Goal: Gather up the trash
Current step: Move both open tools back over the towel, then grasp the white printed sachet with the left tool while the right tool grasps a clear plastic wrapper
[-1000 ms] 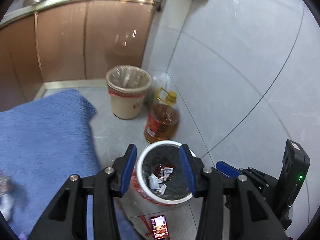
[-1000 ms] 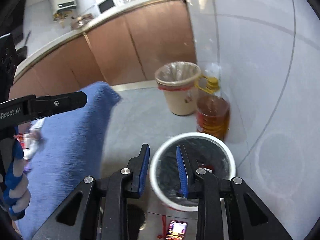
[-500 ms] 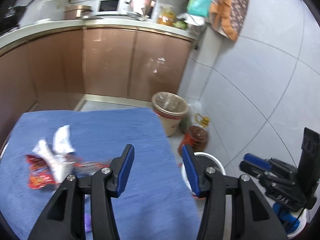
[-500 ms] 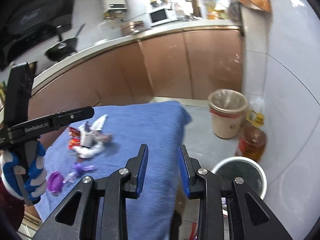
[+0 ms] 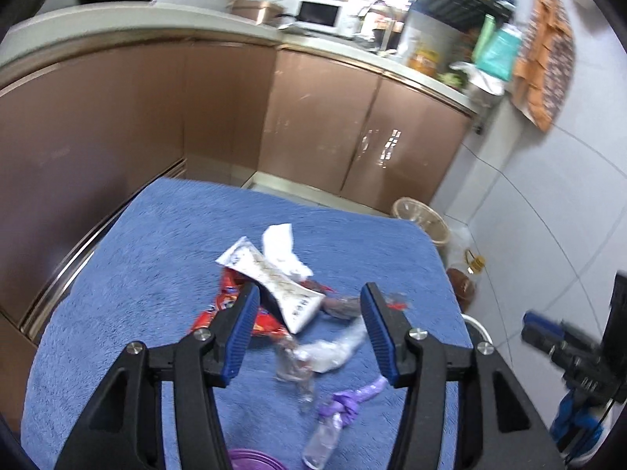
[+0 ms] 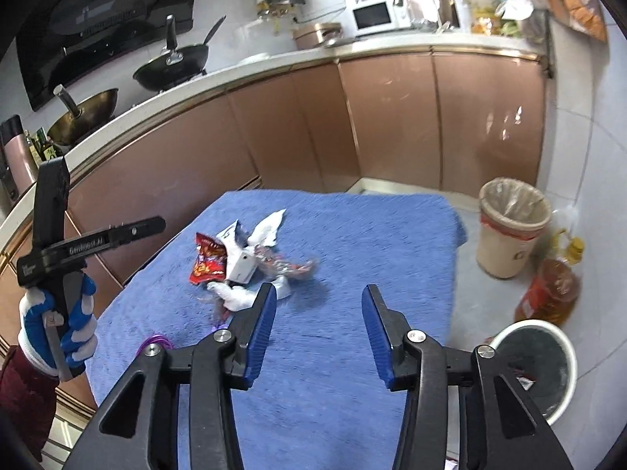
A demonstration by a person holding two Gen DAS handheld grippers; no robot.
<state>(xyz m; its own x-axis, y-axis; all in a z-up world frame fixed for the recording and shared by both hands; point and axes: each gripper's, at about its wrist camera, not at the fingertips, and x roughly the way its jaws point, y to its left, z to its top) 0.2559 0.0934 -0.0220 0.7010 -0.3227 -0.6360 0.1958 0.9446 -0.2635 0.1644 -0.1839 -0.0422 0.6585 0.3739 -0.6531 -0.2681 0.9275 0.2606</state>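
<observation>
A pile of trash lies on a blue cloth-covered table: a white printed wrapper, a red snack packet, crumpled clear plastic and a purple knotted piece. My left gripper is open and empty, hovering just above the pile. My right gripper is open and empty above the table, to the right of the pile. A white bin with a black liner stands on the floor at the right and holds some wrappers.
A beige bin with a clear liner and an oil bottle stand on the floor by the tiled wall. Brown kitchen cabinets run behind the table. A purple lid lies at the table's near edge.
Both grippers have swung from above the white floor bin to over the table. The left gripper now faces the trash pile. The right gripper's jaws have opened wider.
</observation>
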